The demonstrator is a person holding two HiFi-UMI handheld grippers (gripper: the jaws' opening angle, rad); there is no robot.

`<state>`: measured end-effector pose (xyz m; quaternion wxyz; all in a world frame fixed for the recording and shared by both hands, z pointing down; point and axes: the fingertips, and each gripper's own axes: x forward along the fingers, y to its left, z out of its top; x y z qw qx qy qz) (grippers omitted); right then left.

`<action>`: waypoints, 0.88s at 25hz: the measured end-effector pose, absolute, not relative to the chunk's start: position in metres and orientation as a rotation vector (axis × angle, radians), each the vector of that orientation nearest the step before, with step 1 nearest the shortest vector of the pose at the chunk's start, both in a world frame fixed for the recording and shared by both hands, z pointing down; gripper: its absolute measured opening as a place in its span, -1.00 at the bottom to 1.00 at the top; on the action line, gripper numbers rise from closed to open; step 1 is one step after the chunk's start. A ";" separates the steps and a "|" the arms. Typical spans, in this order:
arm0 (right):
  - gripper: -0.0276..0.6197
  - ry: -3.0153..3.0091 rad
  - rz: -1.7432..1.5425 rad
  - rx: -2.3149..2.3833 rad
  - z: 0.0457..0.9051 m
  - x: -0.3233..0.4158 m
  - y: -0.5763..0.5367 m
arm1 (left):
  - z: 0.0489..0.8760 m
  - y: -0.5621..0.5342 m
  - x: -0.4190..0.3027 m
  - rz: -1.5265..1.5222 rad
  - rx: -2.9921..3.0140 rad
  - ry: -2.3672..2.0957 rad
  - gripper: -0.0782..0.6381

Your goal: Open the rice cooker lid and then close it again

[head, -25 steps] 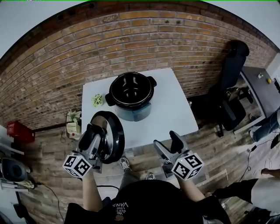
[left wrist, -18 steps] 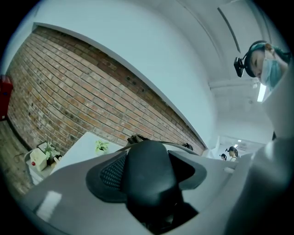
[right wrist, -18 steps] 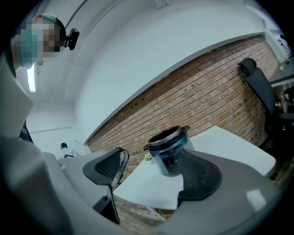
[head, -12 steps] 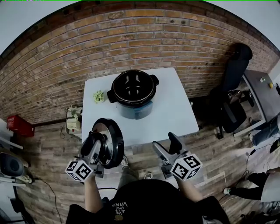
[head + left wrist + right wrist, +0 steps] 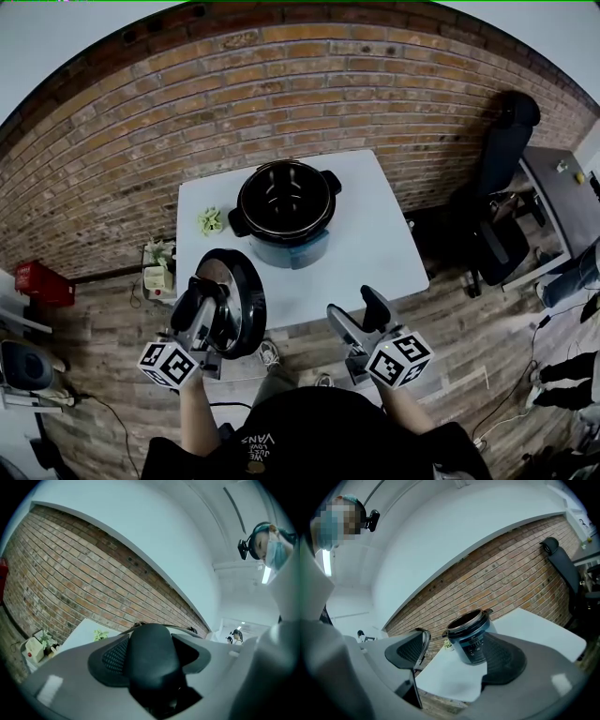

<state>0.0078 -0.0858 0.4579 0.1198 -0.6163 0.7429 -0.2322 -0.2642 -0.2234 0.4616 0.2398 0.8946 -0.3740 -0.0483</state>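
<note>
We see the left gripper [image 5: 208,298] clamped on the black handle [image 5: 152,658] of the lid [image 5: 251,300], holding it on edge just off the white counter's [image 5: 380,239] near left corner. The rice cooker [image 5: 284,208] stands open on the counter, apart from the lid. The right gripper [image 5: 356,307] hovers empty, jaws wide apart, by the near edge.

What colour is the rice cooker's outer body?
Dark blue. The rice cooker shows best in the right gripper view.
</note>
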 end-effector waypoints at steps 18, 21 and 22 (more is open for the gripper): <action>0.30 1.861 -0.628 -2.021 0.457 0.036 -0.129 | 0.370 -0.361 -0.116 0.202 2.977 -0.432 0.00; 0.30 1.781 -0.620 -2.072 0.460 0.045 -0.124 | 0.373 -0.366 -0.076 0.312 3.066 -0.235 0.00; 0.30 1.751 -0.618 -2.089 0.461 0.047 -0.121 | 0.375 -0.367 -0.063 0.354 3.087 -0.176 0.00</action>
